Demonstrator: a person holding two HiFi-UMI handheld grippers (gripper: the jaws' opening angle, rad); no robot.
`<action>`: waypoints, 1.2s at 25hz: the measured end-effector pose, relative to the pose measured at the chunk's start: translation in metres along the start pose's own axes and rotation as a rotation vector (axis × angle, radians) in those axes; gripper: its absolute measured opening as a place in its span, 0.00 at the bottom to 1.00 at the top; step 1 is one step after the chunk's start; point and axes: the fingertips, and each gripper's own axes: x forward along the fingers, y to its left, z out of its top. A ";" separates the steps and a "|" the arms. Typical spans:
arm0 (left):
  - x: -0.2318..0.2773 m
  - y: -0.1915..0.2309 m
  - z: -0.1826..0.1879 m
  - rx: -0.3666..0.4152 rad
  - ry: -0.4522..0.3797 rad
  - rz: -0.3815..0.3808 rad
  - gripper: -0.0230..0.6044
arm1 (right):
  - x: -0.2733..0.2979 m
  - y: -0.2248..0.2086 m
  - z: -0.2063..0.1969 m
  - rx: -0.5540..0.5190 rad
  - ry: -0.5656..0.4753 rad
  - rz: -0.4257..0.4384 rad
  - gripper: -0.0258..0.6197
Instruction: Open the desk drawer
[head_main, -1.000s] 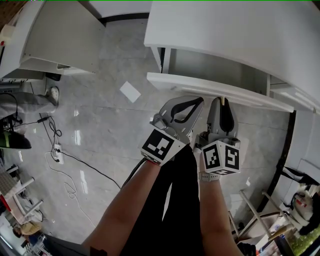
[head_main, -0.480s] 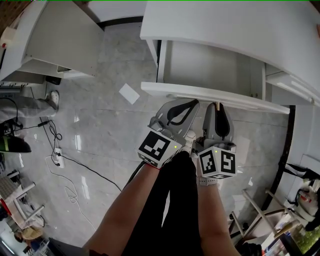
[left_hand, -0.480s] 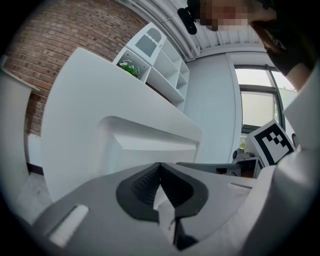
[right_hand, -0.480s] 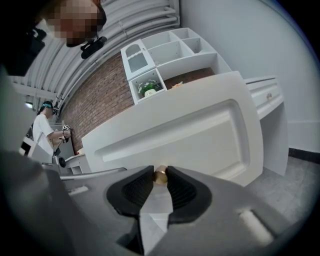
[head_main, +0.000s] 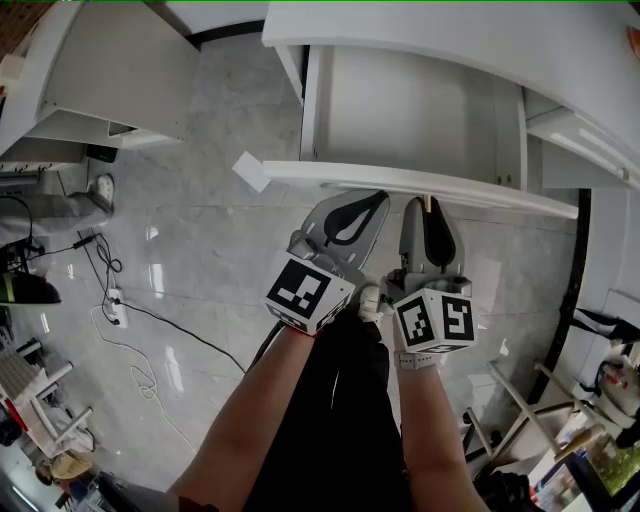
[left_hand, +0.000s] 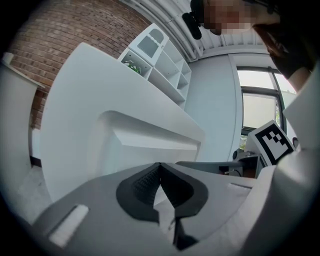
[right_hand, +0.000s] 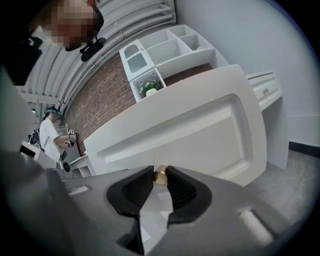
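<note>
The right gripper (head_main: 430, 206) is clamped on the small brass knob (right_hand: 160, 174) of the open white desk drawer (head_main: 420, 186). The left gripper (head_main: 381, 199) is closed on nothing, just beside it.

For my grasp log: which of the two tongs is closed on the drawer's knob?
The right tongs: their tips pinch the small brass knob on the white drawer front. The left tongs are closed too, but on nothing.
</note>
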 end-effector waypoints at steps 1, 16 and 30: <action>-0.001 -0.001 0.000 0.000 -0.002 0.001 0.04 | -0.002 0.000 -0.001 -0.002 -0.001 0.003 0.17; -0.022 -0.020 -0.022 -0.034 0.003 0.000 0.04 | -0.033 0.007 -0.013 -0.010 0.012 0.009 0.17; -0.030 -0.033 -0.016 -0.043 -0.012 0.014 0.04 | -0.050 0.007 -0.019 0.024 0.037 -0.001 0.15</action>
